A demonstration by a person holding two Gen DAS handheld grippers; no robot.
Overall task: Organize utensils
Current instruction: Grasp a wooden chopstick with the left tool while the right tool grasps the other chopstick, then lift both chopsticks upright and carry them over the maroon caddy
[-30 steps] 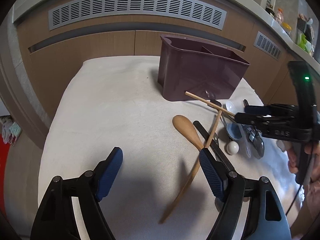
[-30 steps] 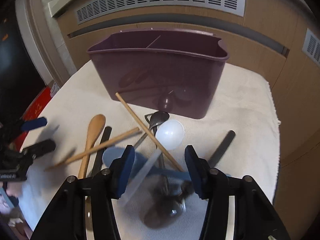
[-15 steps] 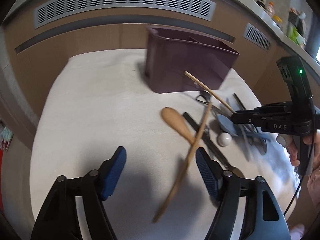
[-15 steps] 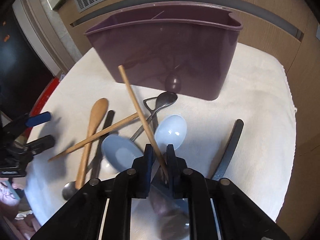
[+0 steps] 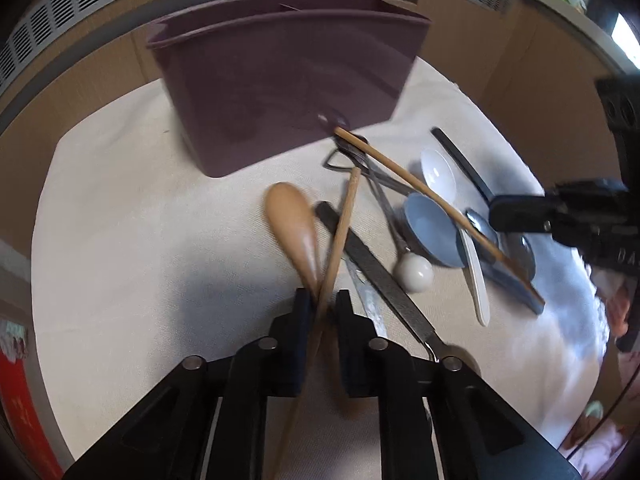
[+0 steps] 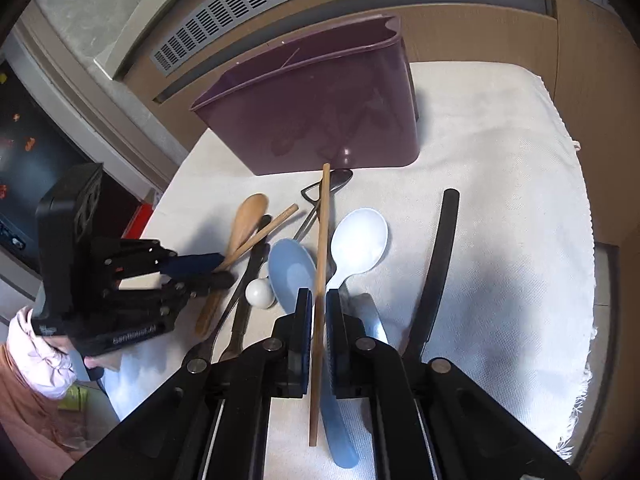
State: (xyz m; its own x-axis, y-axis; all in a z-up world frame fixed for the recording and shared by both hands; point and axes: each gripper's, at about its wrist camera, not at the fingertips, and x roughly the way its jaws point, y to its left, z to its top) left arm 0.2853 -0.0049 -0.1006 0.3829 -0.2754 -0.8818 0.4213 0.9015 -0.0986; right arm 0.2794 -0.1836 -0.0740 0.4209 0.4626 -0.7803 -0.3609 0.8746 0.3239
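A purple utensil caddy [image 5: 280,80] [image 6: 320,112] stands at the back of a white cloth. Utensils lie jumbled in front of it. In the left wrist view my left gripper [image 5: 322,306] has its jaws closing on a wooden chopstick [image 5: 344,216], the pads pressing its sides beside a wooden spoon [image 5: 292,224]. In the right wrist view my right gripper [image 6: 319,306] is closing tight on the second chopstick [image 6: 323,220], which points at the caddy. Each view also shows the other tool: the right gripper [image 5: 516,214] and the left gripper [image 6: 208,266].
Around the chopsticks lie a blue spoon [image 6: 290,272], a white spoon [image 6: 360,240], a small white ball-ended piece [image 6: 260,292], a black-handled knife [image 5: 360,256] and a long black handle [image 6: 440,264]. The cloth [image 6: 500,200] ends at the right. A person's sleeve [image 6: 32,344] is at the left.
Both grippers went from open to shut, each on one chopstick. The left moved right to the wooden spoon; the right moved toward the caddy, and both rolled.
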